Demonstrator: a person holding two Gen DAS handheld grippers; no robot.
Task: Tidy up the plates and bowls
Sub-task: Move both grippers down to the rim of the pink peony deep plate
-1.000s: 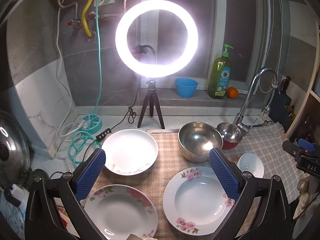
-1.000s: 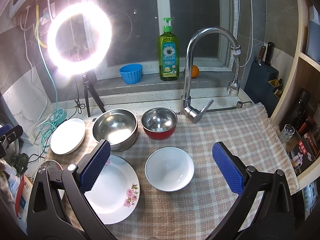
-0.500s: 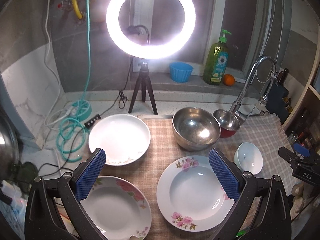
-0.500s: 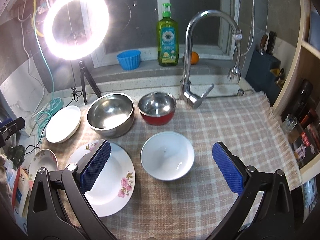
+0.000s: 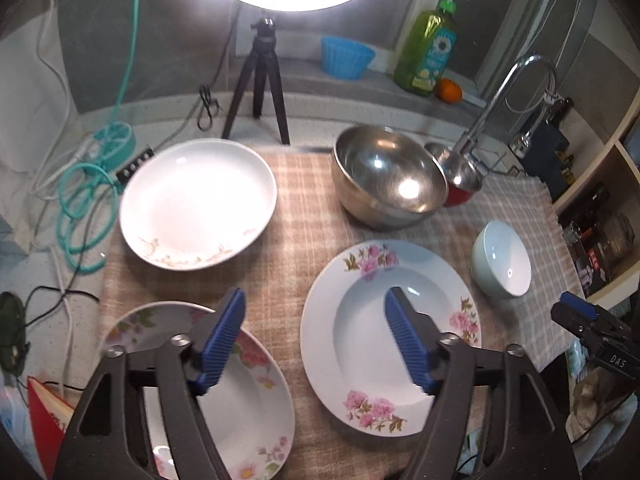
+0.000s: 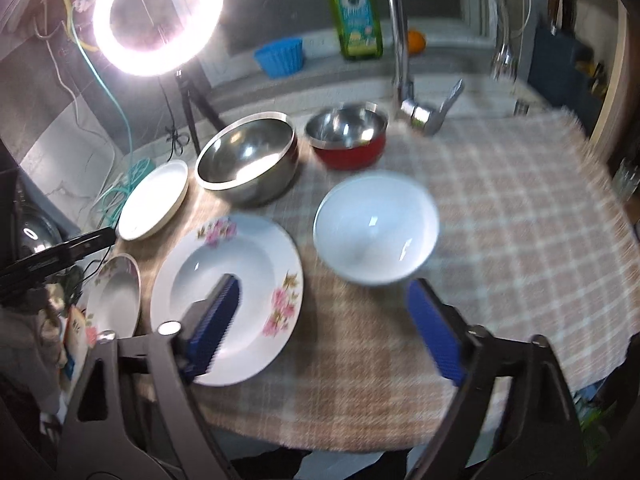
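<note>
Three plates lie on a checked cloth (image 5: 296, 216): a plain white plate (image 5: 198, 204) at back left, a flowered plate (image 5: 240, 392) at front left, and a flowered plate (image 5: 390, 336) in the middle. A large steel bowl (image 5: 390, 178), a small red-sided steel bowl (image 5: 460, 176) and a white bowl (image 5: 502, 258) stand to the right. My left gripper (image 5: 316, 336) is open and empty, low between the two flowered plates. My right gripper (image 6: 324, 316) is open and empty, just in front of the white bowl (image 6: 376, 226) and beside the middle flowered plate (image 6: 228, 292).
A ring light on a tripod (image 5: 260, 80) stands behind the plates, with teal cable coils (image 5: 84, 196) to its left. A tap (image 5: 504, 100), a soap bottle (image 5: 432, 48), a blue cup (image 5: 346, 56) and an orange (image 5: 448, 90) are at the back. Shelves (image 5: 600, 216) are on the right.
Both grippers have moved down and forward toward the dishes. Both pairs of jaws have narrowed but stay open. The dishes have not moved.
</note>
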